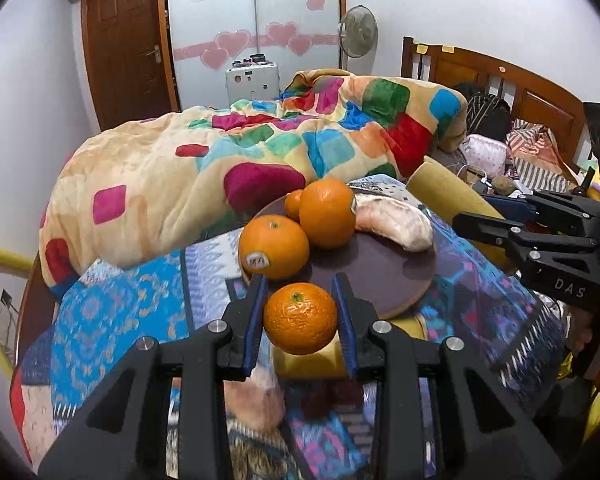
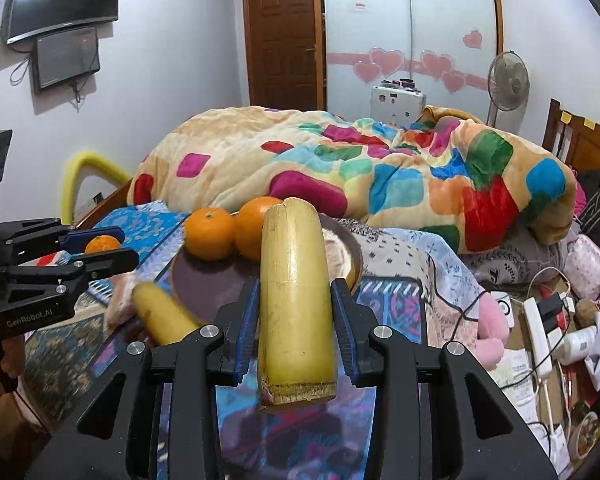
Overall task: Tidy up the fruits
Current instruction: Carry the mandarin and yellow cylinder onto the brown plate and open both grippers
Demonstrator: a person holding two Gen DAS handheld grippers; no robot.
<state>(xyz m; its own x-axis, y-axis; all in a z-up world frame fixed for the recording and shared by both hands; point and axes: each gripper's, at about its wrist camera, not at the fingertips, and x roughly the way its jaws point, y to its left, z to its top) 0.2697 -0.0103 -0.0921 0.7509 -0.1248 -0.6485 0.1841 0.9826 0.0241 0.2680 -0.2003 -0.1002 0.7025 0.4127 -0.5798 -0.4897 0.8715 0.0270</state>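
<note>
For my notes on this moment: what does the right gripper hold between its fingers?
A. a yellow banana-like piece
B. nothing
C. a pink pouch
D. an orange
A: in the right wrist view the right gripper is closed on the yellow banana-like piece, which stands upright between the blue pads.

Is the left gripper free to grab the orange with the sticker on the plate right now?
Probably not: the left gripper already holds a small orange between its fingers. The stickered orange sits unobstructed just ahead on the plate.
</note>
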